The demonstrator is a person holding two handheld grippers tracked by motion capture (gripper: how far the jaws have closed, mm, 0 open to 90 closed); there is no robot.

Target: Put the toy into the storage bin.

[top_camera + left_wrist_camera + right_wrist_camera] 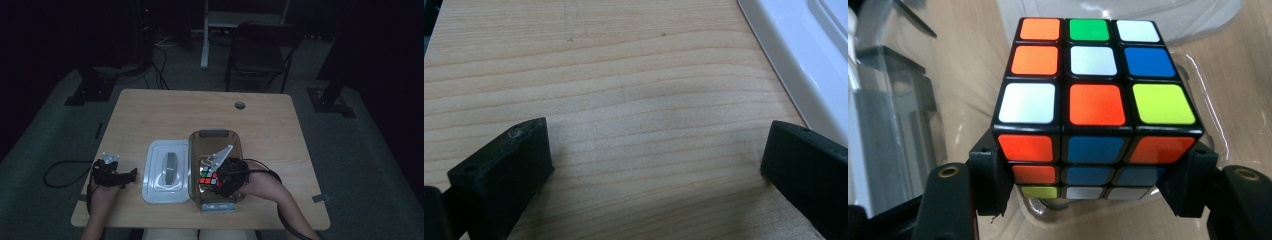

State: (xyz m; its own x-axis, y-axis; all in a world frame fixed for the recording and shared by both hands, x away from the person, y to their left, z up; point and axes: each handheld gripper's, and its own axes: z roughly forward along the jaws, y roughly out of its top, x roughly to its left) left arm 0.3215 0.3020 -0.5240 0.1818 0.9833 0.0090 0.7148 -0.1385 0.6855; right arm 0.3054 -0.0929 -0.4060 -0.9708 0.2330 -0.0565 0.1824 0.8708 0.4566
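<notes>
Left tongs (127, 175) at the near left of the pale wooden worktop (175, 107), held level, jaws spread wide with bare wood between them, gripping nothing; in the left gripper view the same tongs (656, 155) hovering low over the grain, with the rim of the white plastic lid (794, 65) at the upper right. Just right of those tongs, white rectangular plastic lid (166, 172) with a grey handle in its middle, lying flat on the worktop, its right edge right beside the box. Next to it, smoky transparent rectangular plastic box (215, 136), open on top, long side running from near to far. Inside the near half of that box, scrambled black-framed colour puzzle cube (209, 178), clamped by the right tongs (212, 179) reaching in from the right. In the right gripper view, right tongs (1093, 182) closed on the lower part of the puzzle cube (1093, 100), one jaw pressed on each side, cube above the box's clear floor; whether touching it, not to be told. Top face orange, green, white, blue and yellow.
</notes>
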